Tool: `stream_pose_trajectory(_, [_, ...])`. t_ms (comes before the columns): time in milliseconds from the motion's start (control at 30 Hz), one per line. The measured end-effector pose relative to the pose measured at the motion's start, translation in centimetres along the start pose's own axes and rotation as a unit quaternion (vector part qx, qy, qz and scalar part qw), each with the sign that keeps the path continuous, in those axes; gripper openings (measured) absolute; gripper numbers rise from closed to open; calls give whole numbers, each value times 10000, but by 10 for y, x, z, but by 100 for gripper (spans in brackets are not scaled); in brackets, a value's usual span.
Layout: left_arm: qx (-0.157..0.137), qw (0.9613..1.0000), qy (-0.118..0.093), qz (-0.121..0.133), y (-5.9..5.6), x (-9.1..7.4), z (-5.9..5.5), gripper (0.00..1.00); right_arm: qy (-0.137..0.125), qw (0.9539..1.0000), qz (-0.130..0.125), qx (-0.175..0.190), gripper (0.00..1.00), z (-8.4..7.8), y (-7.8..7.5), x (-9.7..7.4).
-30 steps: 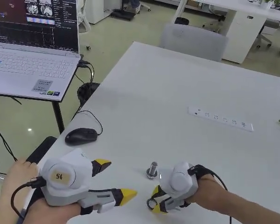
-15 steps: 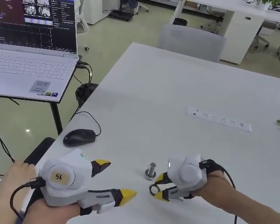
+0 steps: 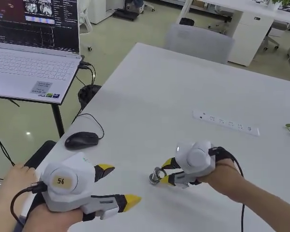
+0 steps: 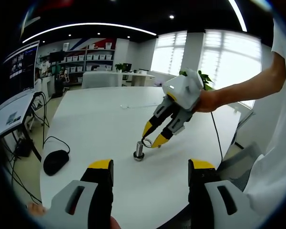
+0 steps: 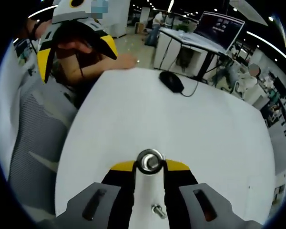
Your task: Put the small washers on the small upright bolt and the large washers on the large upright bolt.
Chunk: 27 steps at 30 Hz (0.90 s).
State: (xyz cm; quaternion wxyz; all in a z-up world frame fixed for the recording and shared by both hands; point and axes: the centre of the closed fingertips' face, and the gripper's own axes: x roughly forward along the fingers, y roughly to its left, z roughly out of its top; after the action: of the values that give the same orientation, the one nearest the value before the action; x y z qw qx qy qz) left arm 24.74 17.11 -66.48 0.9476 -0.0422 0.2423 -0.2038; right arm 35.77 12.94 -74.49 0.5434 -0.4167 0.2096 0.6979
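Left claw (image 3: 120, 183) hangs spread wide, closest in; beyond it the right claw (image 3: 165, 172) pinches a shiny steel ring washer (image 5: 149, 161) at its yellow tips, just over the short upright bolt (image 4: 139, 151) on the white table (image 3: 183, 96).

A long white desk (image 3: 183, 87) carries a power strip (image 3: 225, 123) on its right half and a black mouse (image 3: 81, 140) near its left edge. A grey chair (image 3: 198, 42) stands at its far end. Beside the left edge, an open laptop (image 3: 34, 63) sits on a stand over pale green floor (image 3: 121, 43). Bright windows (image 4: 219, 52) and ceiling light strips (image 4: 86, 25) light the office.
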Motion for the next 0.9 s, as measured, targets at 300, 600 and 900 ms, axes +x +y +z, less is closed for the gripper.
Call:
stream_pose_trajectory(300, [-13,10000,-1,42,3,-3,0,63,149,9998,91,17,23,-2,-4,11])
stream_pose_trajectory(600, [-29,10000,-6,38,2,-2,0,63,253,9996,136,42,23,-4,-10,13])
stream_pose_trajectory(900, [-24,10000,5,30,2,-2,-1,63,369,9991,226,49,23,-5,-12,19])
